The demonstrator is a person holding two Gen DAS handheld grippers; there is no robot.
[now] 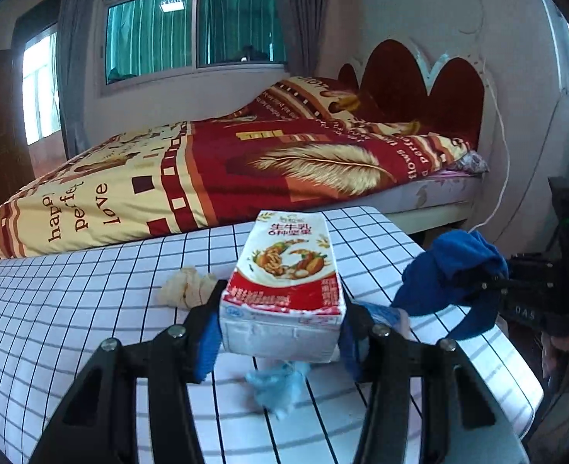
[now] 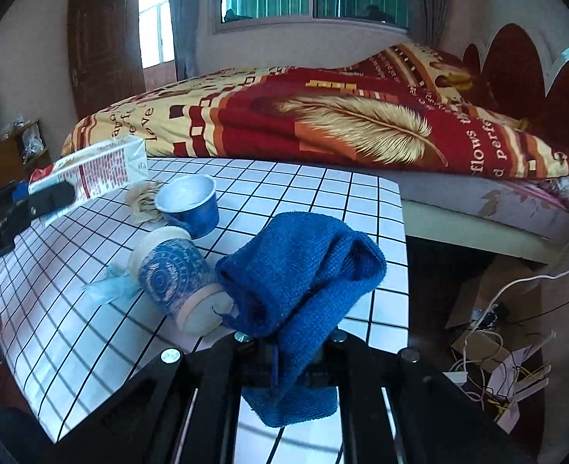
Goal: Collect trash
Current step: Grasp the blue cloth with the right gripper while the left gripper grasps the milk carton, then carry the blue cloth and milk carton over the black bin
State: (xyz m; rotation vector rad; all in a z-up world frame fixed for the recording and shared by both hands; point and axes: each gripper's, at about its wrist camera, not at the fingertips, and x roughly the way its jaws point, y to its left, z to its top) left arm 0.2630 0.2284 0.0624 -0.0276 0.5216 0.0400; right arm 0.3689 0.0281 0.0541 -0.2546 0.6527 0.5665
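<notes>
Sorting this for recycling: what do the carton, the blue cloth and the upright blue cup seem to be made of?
Carton: printed, coated paperboard, likely; glossy print, creased edges.
Blue cloth: soft knitted or terry fabric; visible looped weave, limp folds.
Upright blue cup: probably paper with a shiny, foil-like lining; the inside looks silvery.

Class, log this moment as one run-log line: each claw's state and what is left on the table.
left claw: shut on carton | right claw: shut on cloth | table: two cups, tissue, wrapper
</notes>
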